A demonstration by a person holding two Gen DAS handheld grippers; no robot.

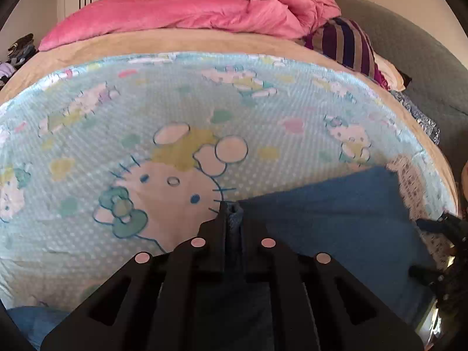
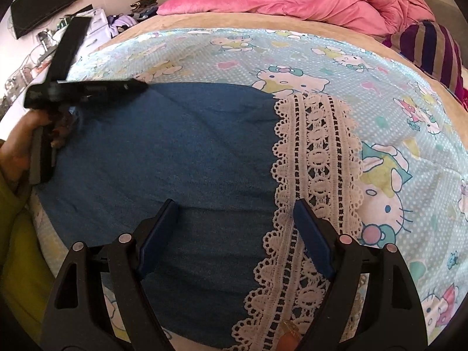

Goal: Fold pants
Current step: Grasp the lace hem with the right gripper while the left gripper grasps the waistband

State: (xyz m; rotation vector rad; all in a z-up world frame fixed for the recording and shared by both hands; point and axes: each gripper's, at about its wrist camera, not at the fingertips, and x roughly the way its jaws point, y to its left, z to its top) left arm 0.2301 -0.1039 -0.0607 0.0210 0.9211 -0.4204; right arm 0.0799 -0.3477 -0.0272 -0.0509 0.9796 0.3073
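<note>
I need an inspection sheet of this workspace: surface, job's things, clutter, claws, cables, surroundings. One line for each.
Surface: bed with cartoon-cat sheet over a tan cover.
Job's things: blue pants lying flat, white lace trim along one edge.
Clutter: pink duvet and striped cushion at the far side of the bed.
Claws: left claw shut on the pants' edge; right claw open above pants and lace.
Cables: nothing seen.
Surroundings: dark screen on the wall, clothes pile beside the bed.
</note>
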